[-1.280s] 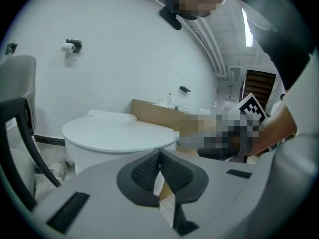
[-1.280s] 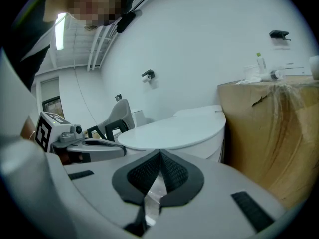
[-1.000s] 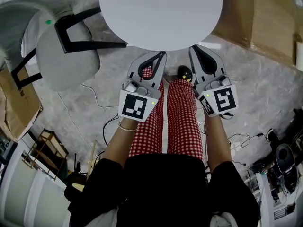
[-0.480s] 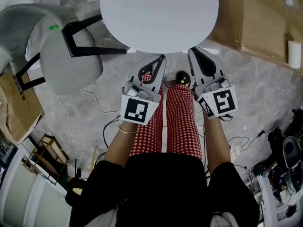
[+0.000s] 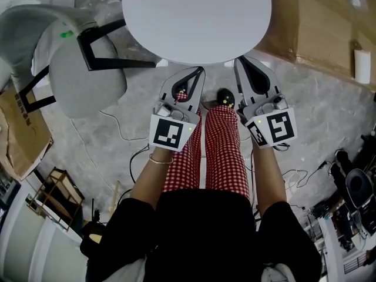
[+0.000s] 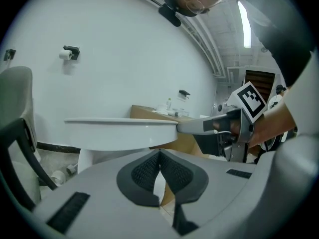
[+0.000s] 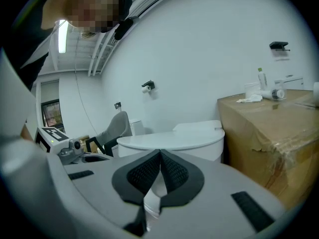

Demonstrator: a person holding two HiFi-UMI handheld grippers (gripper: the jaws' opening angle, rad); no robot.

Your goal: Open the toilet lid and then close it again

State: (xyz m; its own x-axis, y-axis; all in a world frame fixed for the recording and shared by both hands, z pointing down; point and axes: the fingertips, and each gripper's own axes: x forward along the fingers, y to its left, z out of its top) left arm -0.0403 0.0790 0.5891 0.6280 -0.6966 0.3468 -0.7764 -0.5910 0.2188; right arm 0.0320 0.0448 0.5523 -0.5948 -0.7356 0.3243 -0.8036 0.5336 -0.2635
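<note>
While the toilet lid (image 5: 197, 16) lies flat and shut at twelve o'clock, the left tool (image 5: 201, 70) and right tool (image 5: 239, 61) hover near its front edge, both clenched on nothing. Whether the opening is yet to come or the closing is already done, I cannot tell; no lift is under way.

Bright, even light is coming from a ceiling strip light (image 6: 244, 24); the toilet lid (image 5: 197, 16) is glowing near-white; shadows are staying soft; both gripper views are bending and darkening at their edges.
</note>
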